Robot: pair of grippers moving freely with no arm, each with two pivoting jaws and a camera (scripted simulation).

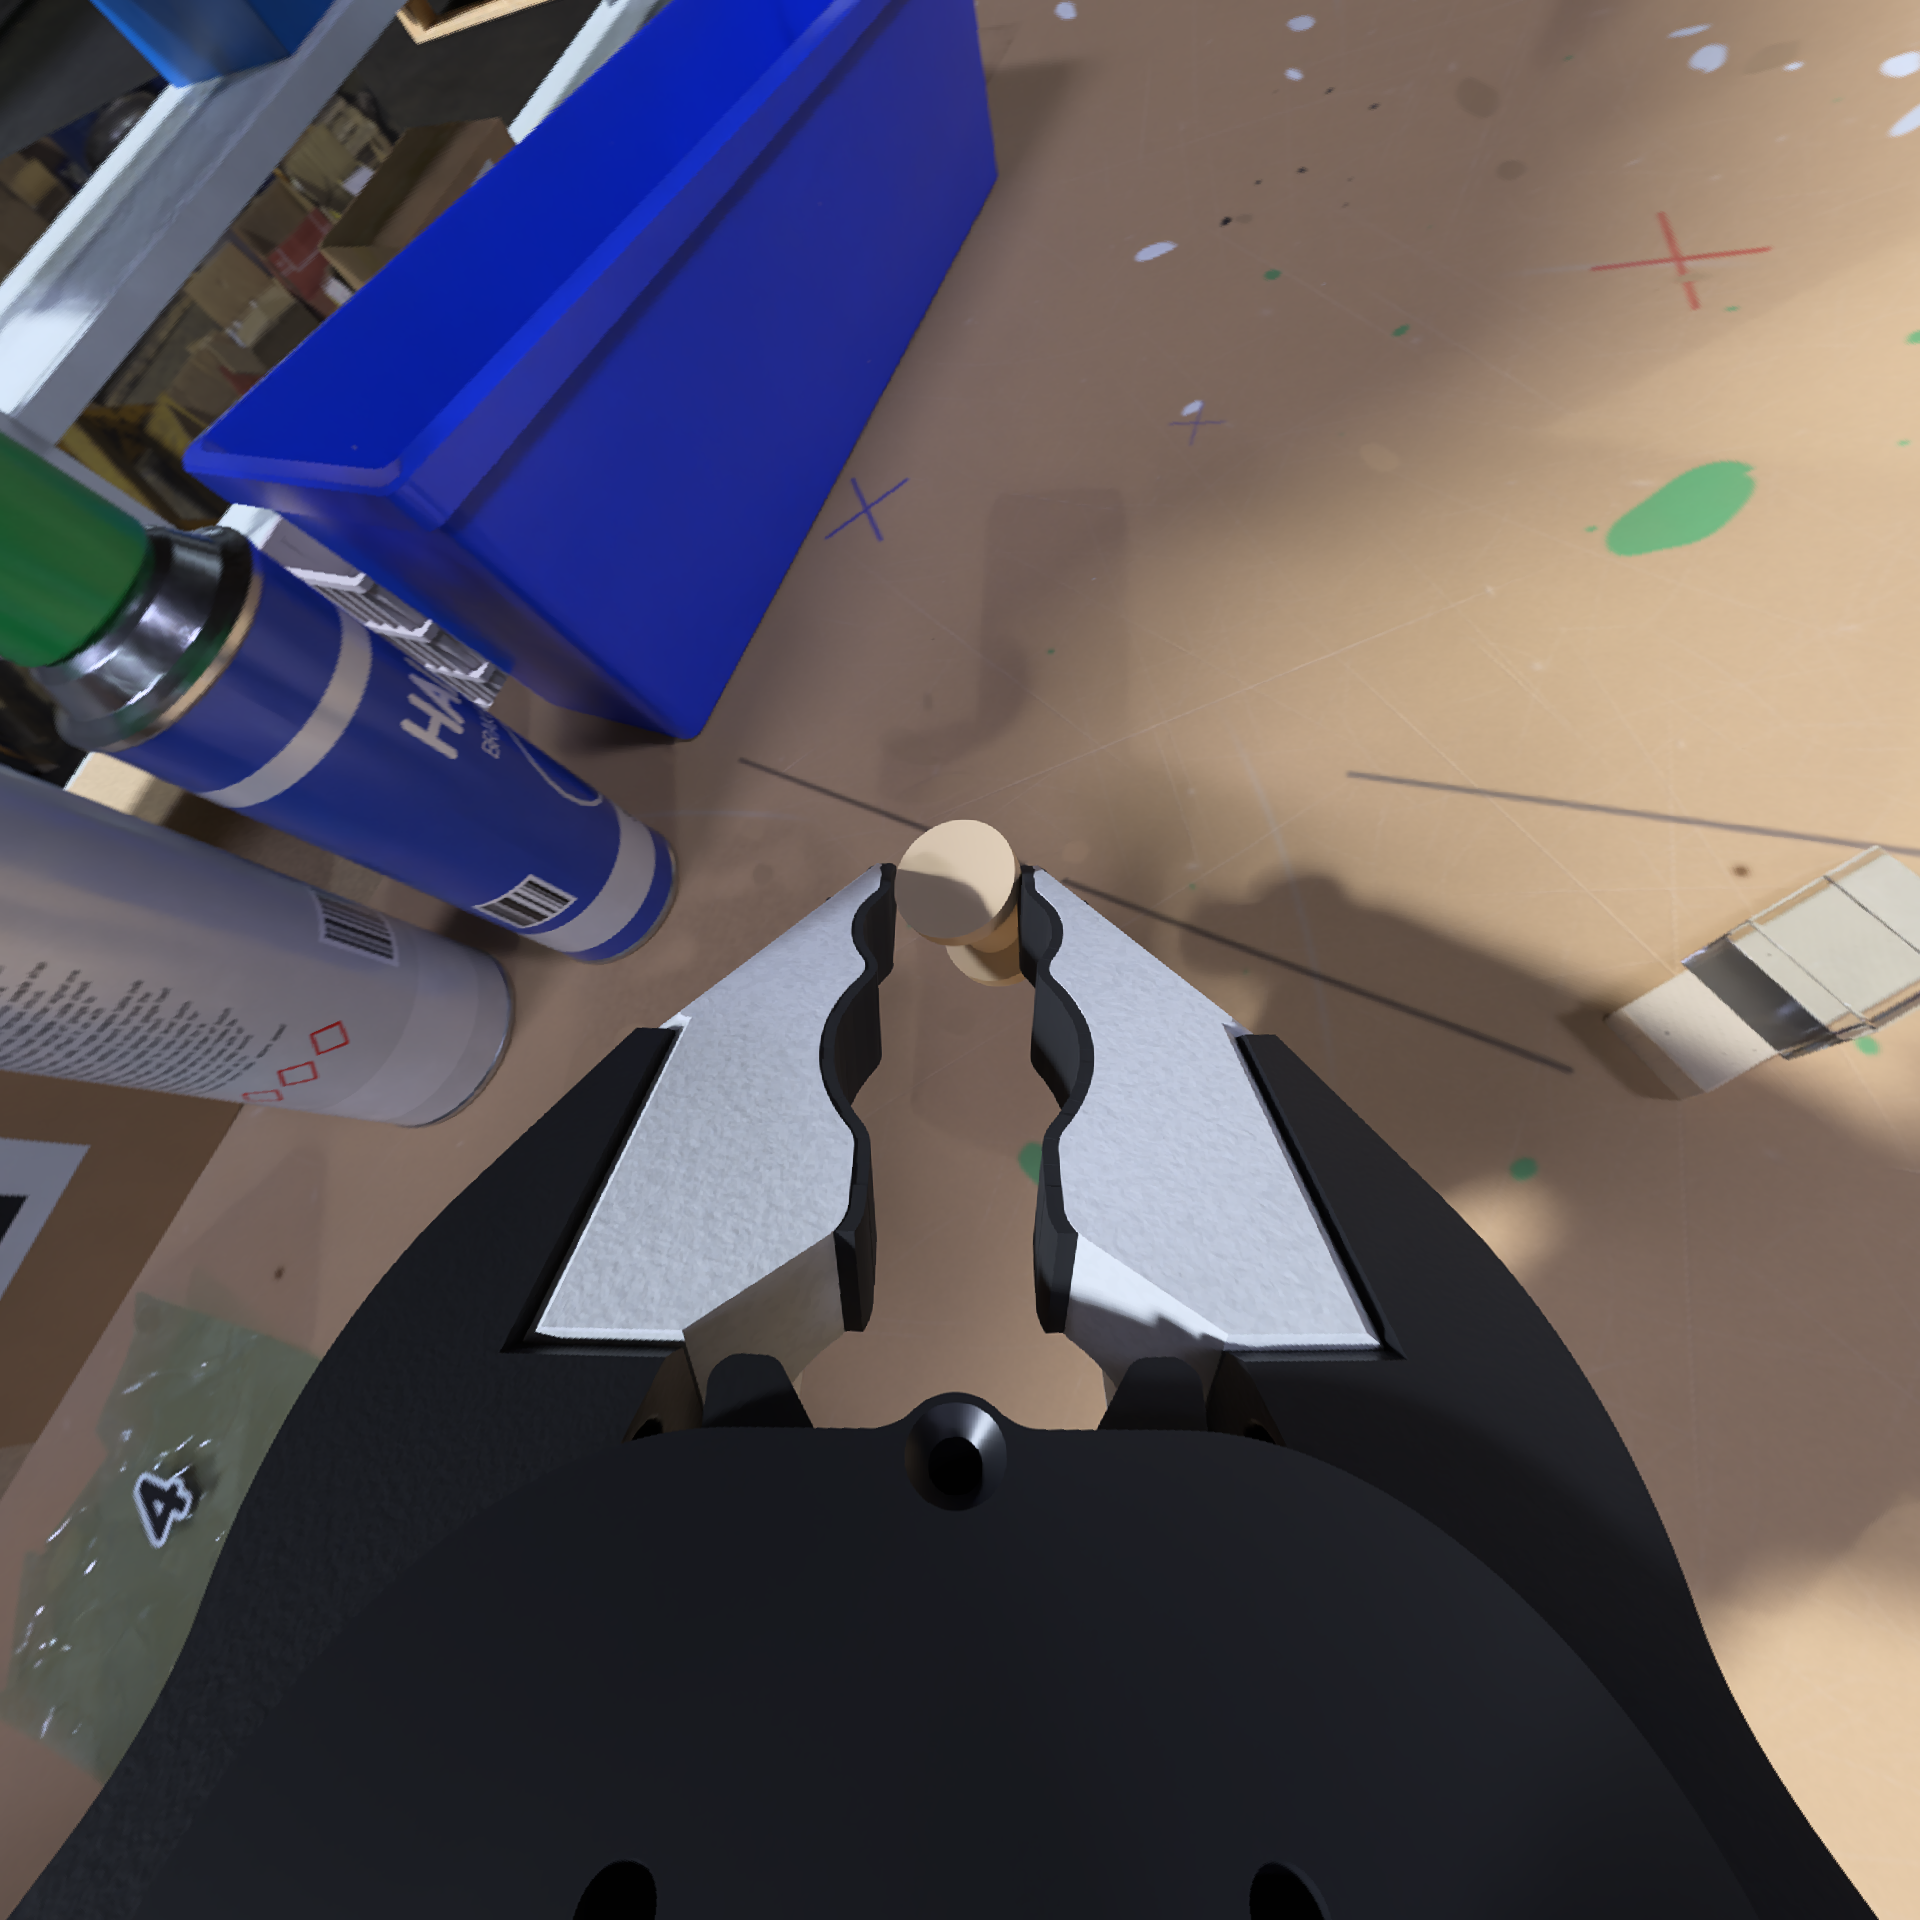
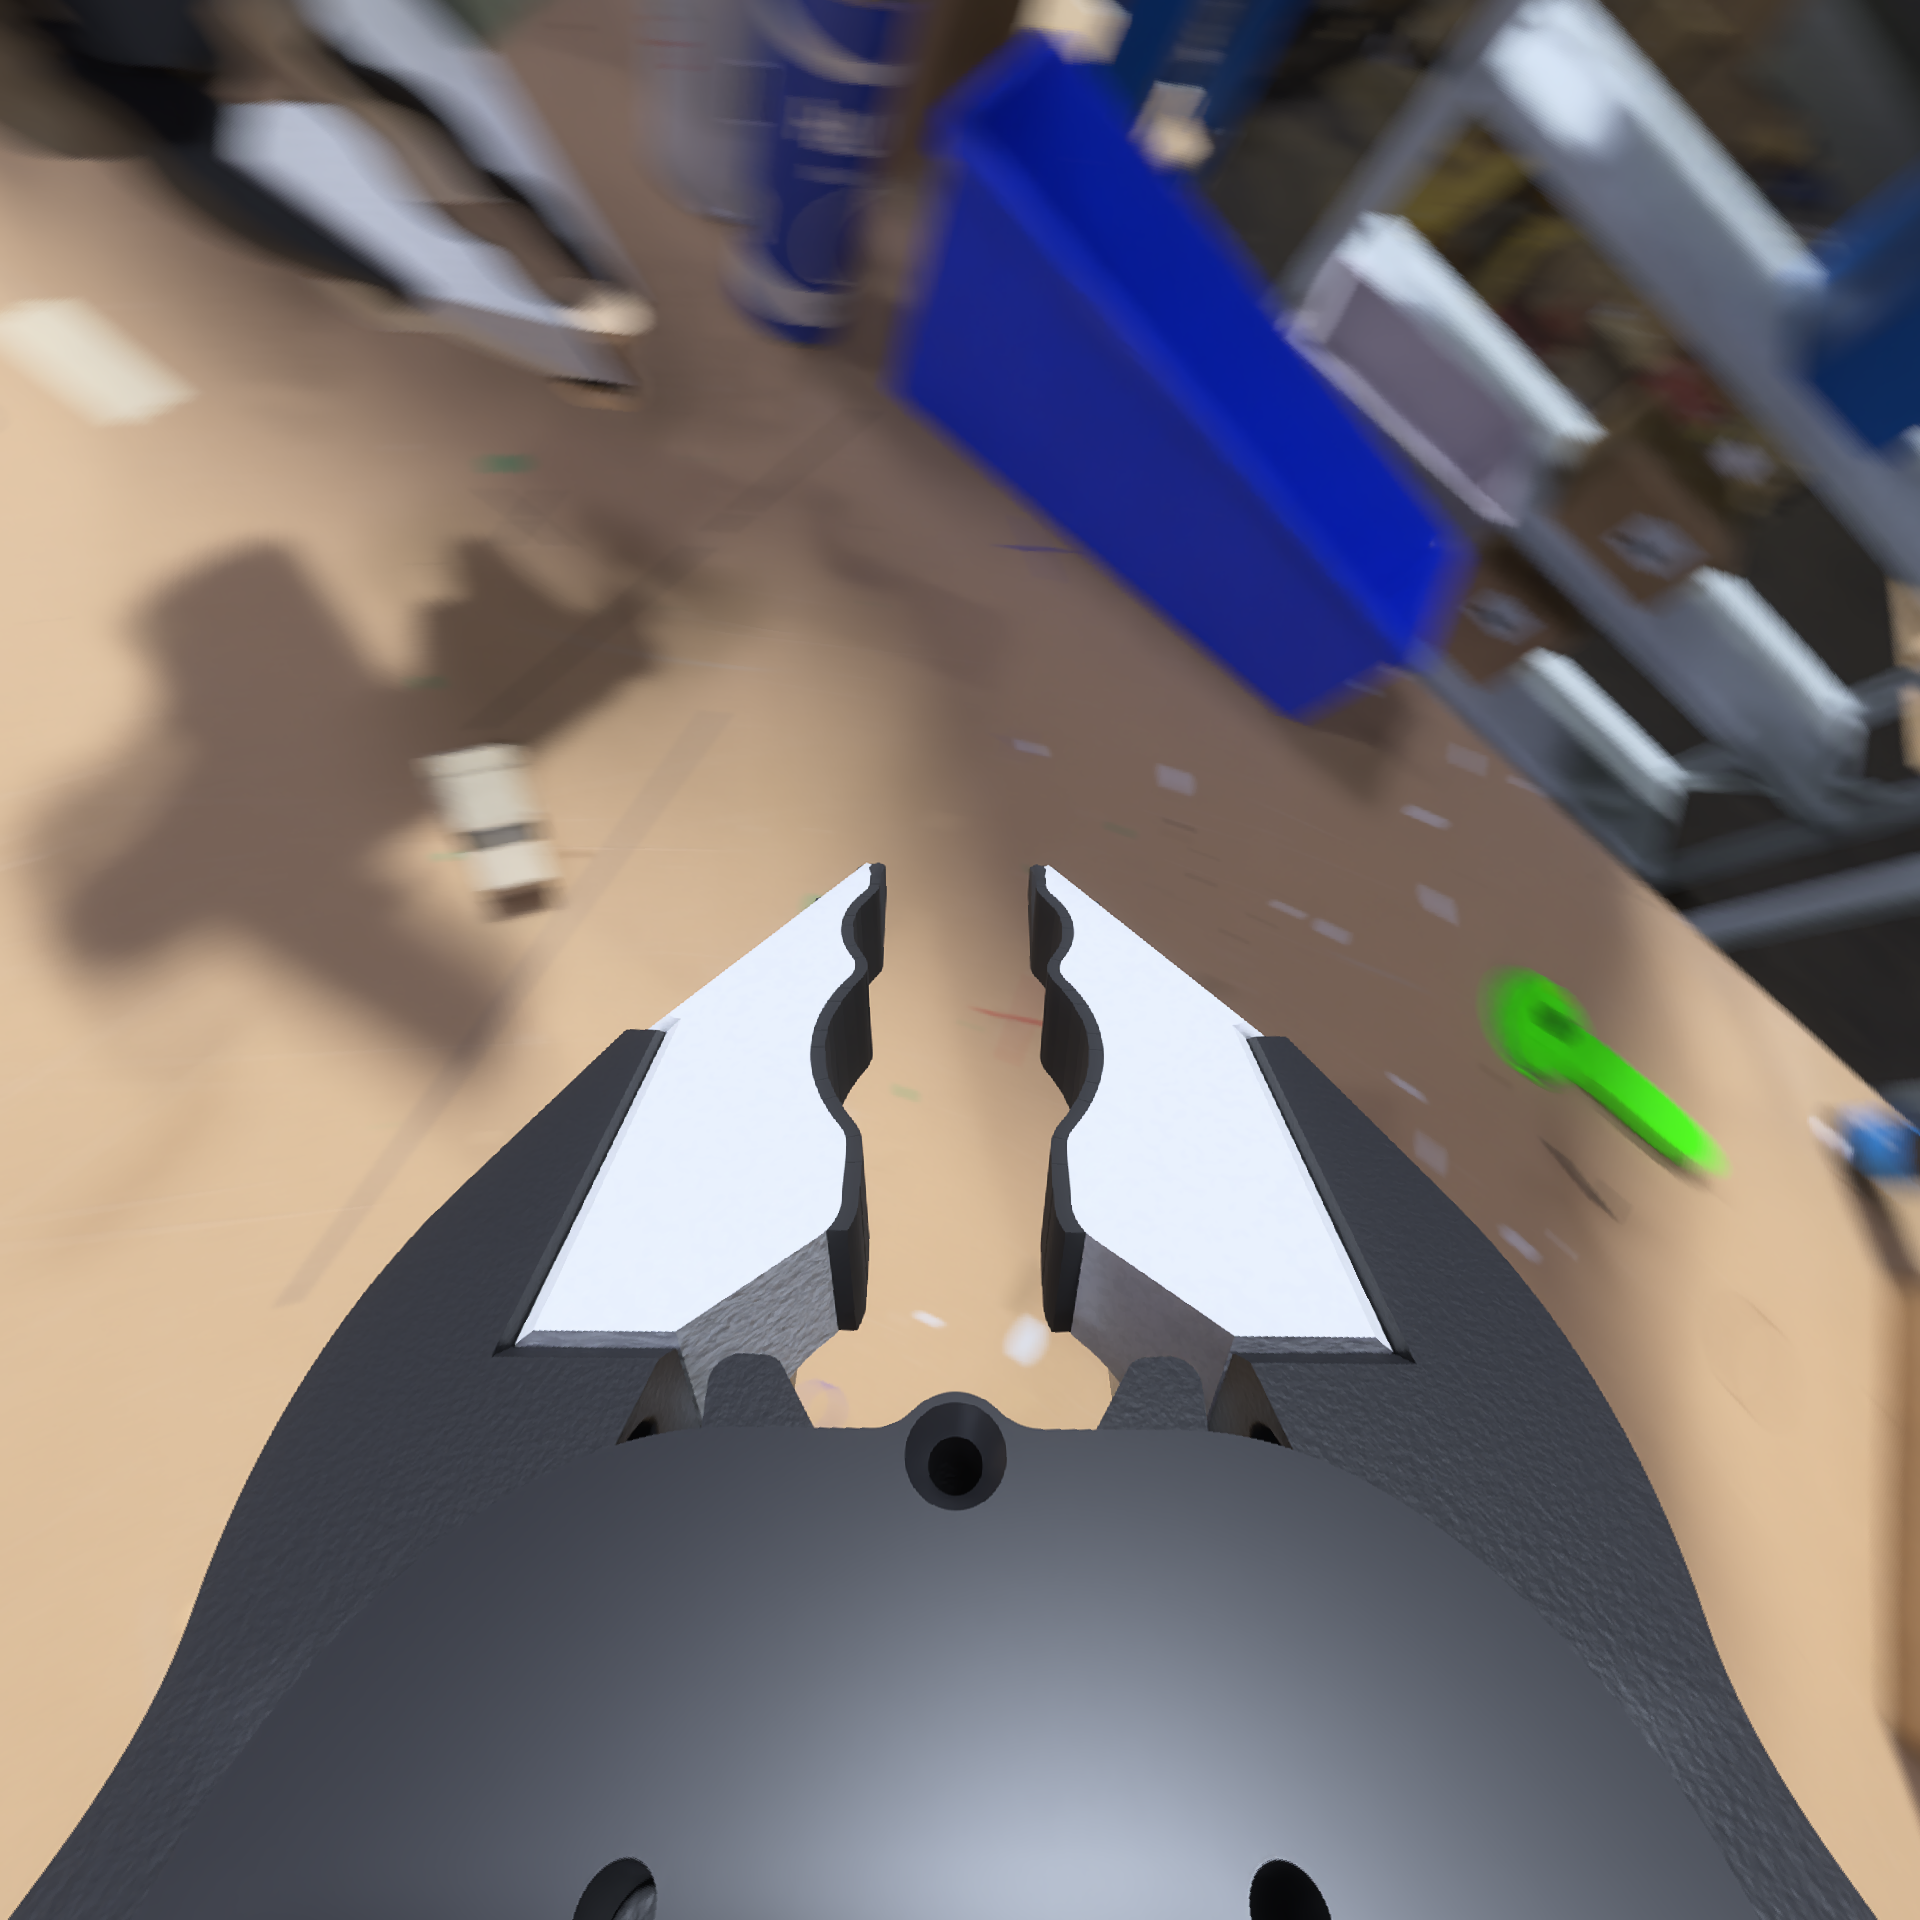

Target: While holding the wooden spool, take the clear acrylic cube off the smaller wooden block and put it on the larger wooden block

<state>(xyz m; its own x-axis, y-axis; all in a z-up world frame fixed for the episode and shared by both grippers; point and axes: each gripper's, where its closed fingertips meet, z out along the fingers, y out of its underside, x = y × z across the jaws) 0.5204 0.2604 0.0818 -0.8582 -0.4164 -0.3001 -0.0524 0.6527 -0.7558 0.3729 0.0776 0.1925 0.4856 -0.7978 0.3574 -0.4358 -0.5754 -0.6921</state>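
Note:
My left gripper [image 1: 956, 883] is shut on the wooden spool [image 1: 961, 899] at its fingertips, above the tan table. The clear acrylic cube [image 1: 1818, 956] sits on the smaller wooden block [image 1: 1662, 1044] at the right edge of the left wrist view. The right wrist view is motion-blurred. My right gripper [image 2: 956, 883] is open and empty above the table. The cube on its block [image 2: 488, 831] is ahead of it to the left, apart from the fingers. The left gripper [image 2: 436, 218] shows blurred at the far upper left. A pale rectangle [image 2: 94, 358] lies at the far left, too blurred to identify.
A blue bin [image 1: 623, 395] stands at the back and also shows in the right wrist view [image 2: 1164, 395]. A blue spray can [image 1: 395, 769] and a grey can [image 1: 239, 987] lie left of the spool. A green tool [image 2: 1590, 1070] lies right of my right gripper, near the table edge.

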